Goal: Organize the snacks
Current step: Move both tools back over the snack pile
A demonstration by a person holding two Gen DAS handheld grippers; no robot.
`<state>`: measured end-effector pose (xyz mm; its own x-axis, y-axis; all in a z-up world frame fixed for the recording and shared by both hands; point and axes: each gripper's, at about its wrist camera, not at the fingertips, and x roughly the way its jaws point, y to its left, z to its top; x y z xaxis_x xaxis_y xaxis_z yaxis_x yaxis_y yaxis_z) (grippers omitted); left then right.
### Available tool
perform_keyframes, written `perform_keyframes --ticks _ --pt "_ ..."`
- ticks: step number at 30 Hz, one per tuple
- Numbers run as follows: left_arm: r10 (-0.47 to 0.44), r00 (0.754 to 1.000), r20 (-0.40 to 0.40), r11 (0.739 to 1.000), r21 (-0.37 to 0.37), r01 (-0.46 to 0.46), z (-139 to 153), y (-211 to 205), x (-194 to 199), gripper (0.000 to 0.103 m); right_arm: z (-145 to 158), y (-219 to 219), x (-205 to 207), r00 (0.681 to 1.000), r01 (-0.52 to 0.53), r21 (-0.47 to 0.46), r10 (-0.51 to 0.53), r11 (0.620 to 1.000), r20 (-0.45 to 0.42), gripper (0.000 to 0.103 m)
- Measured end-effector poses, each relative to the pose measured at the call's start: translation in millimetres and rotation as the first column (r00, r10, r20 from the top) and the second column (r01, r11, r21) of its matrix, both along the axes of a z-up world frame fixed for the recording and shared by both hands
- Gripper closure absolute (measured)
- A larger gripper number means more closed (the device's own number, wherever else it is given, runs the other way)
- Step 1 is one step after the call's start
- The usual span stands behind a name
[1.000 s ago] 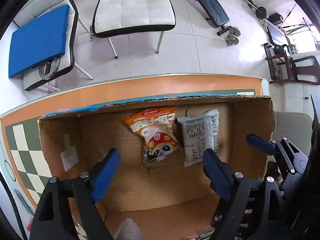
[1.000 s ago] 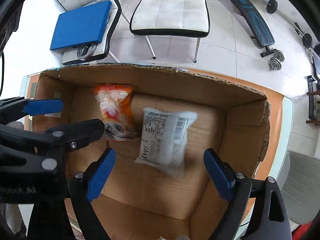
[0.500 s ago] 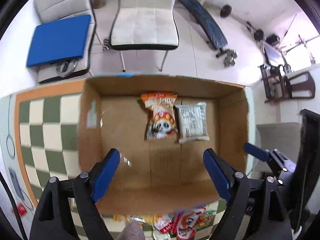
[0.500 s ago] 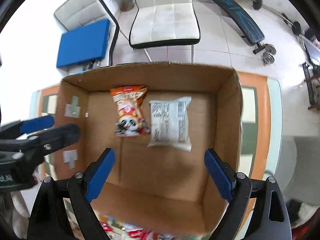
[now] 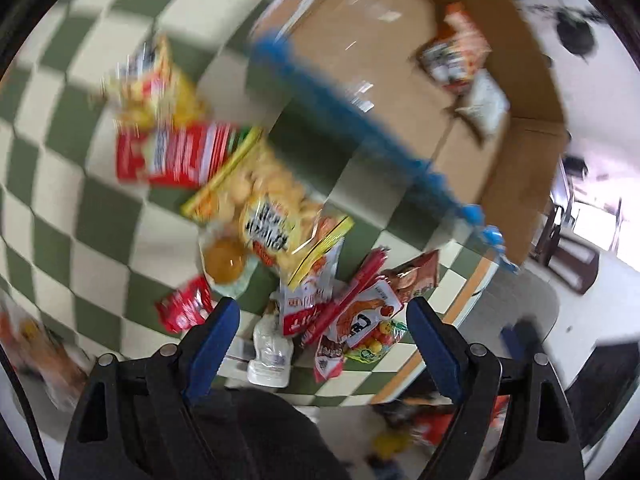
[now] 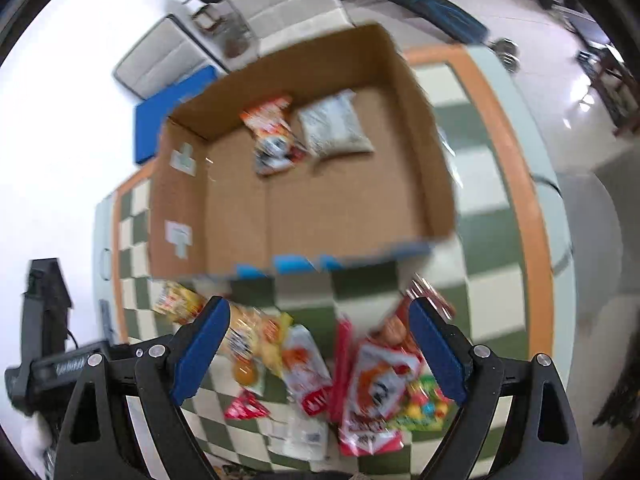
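On the green-and-cream checkered table [image 6: 492,248] sits your cardboard box [image 6: 332,208], open at the top, on the far side of the snack heap. Against its far wall lie two packets side by side: an orange panda-print bag [image 6: 272,136] on the left and a pale grey-white packet [image 6: 334,126] just to its right, apparently touching. On the near side of the box, loose snacks are piled on the table: a large yellow chip bag [image 5: 260,204], a red packet [image 5: 176,156] to its left, a white-and-red pouch [image 6: 306,372], a red-and-white bag [image 6: 376,384] overlapping a bag of coloured candy balls [image 6: 424,404], and a small cup of orange jelly [image 5: 224,262]. Motion blur hides the finer print.

Your left gripper [image 5: 320,344] hangs over the near end of the heap, jaws spread wide with nothing between the pads. Your right gripper [image 6: 320,352] hangs over the same pile, also spread wide and gripping nothing.
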<state>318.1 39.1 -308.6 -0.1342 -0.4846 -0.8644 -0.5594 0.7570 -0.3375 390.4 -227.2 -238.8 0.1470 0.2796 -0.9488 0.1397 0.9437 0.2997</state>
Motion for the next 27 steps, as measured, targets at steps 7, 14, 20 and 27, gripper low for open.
perform_keyframes --ticks 7,14,20,27 --pt "0.155 0.982 -0.11 0.988 0.035 -0.152 -60.2 1.4 14.3 0.018 -66.9 -30.2 -46.8 0.983 0.097 0.001 -0.096 0.995 -0.158 0.01" --pt "0.091 0.986 -0.139 0.962 0.267 -0.051 -82.2 -18.2 26.0 0.018 -95.9 -43.9 -65.5 0.978 0.145 -0.112 -0.16 0.983 -0.133 0.01" --pt "0.061 0.99 -0.128 0.939 0.344 -0.013 -80.0 -27.6 23.7 0.018 -105.5 -51.6 -80.9 0.969 0.166 -0.13 -0.186 0.977 -0.159 0.01" --pt "-0.045 0.993 -0.107 0.915 0.395 0.084 -81.6 -42.5 16.3 0.018 -118.6 -70.4 -99.4 0.956 0.186 -0.16 -0.216 0.969 -0.197 0.01"
